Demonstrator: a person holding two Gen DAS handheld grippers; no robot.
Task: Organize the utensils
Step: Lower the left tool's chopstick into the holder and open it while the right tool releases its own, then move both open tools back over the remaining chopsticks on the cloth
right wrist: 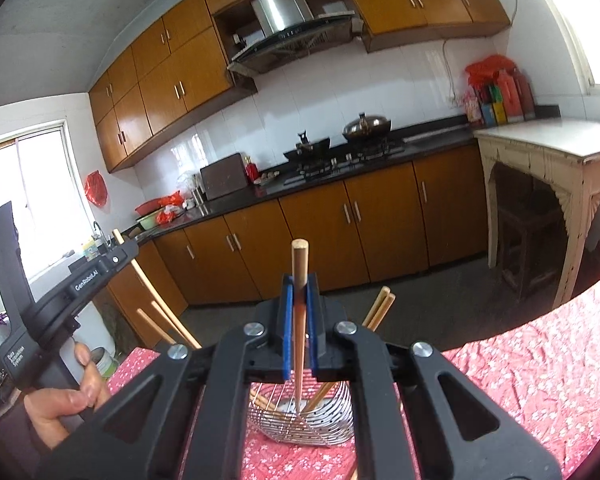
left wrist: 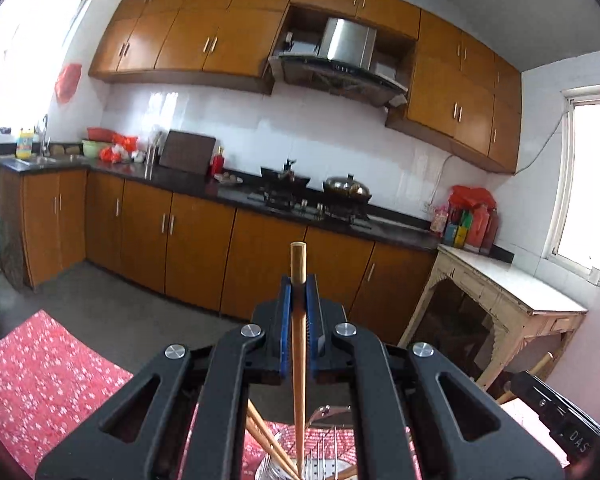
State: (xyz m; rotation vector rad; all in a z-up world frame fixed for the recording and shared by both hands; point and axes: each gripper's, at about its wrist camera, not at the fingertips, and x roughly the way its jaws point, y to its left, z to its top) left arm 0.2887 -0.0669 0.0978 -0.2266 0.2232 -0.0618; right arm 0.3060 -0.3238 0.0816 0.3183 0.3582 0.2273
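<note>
My left gripper is shut on a wooden chopstick held upright, its lower end reaching down into a metal wire utensil holder on the table. My right gripper is shut on another wooden chopstick, its tip down inside the wire holder. Several more chopsticks stand leaning in the holder. The left gripper, held by a hand, also shows at the left of the right wrist view.
The holder stands on a table with a red floral cloth. Beyond are brown kitchen cabinets, a dark counter with a stove and pots, and a white side table at the right.
</note>
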